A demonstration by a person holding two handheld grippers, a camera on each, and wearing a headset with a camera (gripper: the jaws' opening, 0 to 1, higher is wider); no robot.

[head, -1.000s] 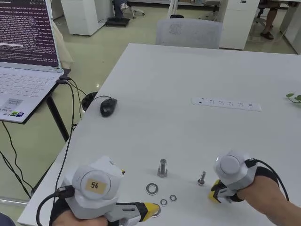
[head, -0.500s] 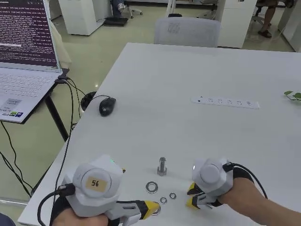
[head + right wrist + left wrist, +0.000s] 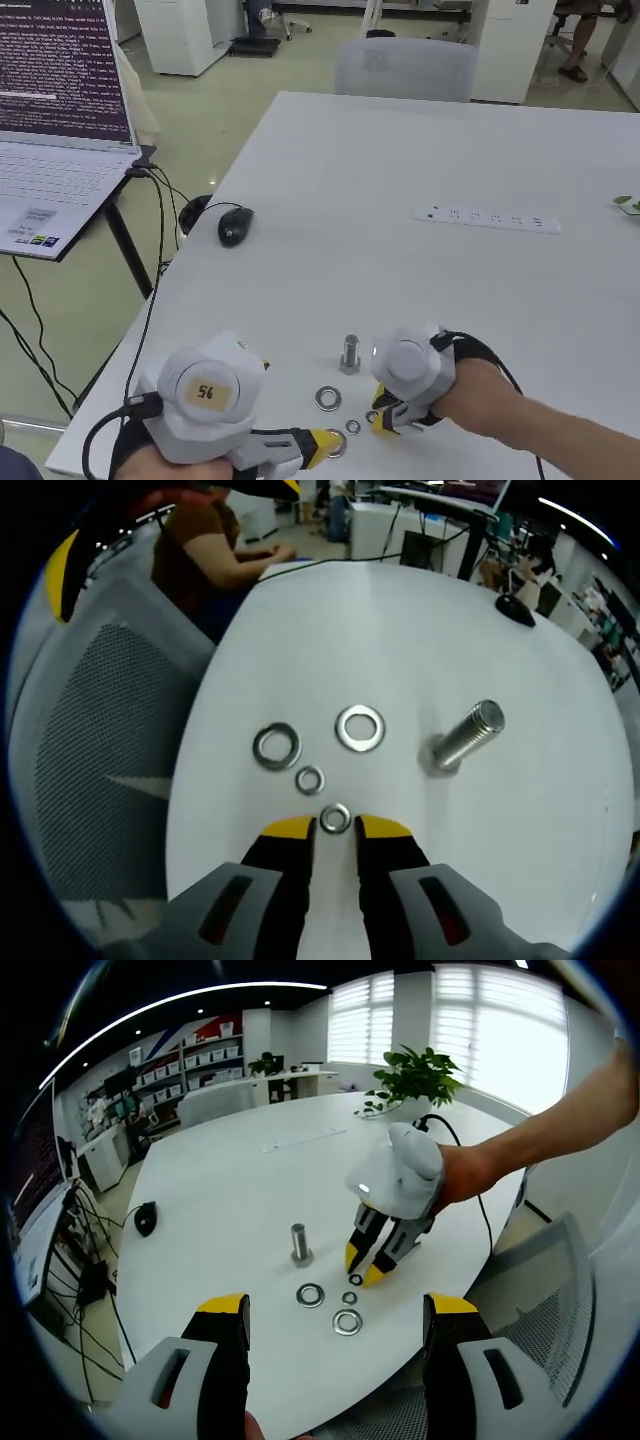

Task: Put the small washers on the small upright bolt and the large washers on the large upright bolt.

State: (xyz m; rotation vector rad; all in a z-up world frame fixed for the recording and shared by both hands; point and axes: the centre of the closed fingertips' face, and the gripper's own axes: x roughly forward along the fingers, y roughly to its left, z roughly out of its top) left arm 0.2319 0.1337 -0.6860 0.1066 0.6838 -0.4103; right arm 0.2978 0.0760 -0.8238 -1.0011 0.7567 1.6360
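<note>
Right gripper [image 3: 362, 1266] is now moving in near the big bolt [image 3: 298, 1243], fingers slightly open, straddling a small washer [image 3: 335, 818], gripping nothing yet.

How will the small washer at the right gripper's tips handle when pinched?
The small washer lies flat on the smooth table, so it will probably slide before lifting. Thin shiny metal, likely slippery in the right gripper. On edge, it may roll.

At the bottom of the frame, the left gripper [image 3: 336, 1305] is seen with its jaws spread wide. At centre, the right gripper [image 3: 364, 1268] is pointed down at a small washer [image 3: 356, 1279]. A second small washer [image 3: 349, 1298] and two large washers [image 3: 310, 1294] are seen just below, and the large upright bolt [image 3: 299, 1243] is seen to the left.
</note>
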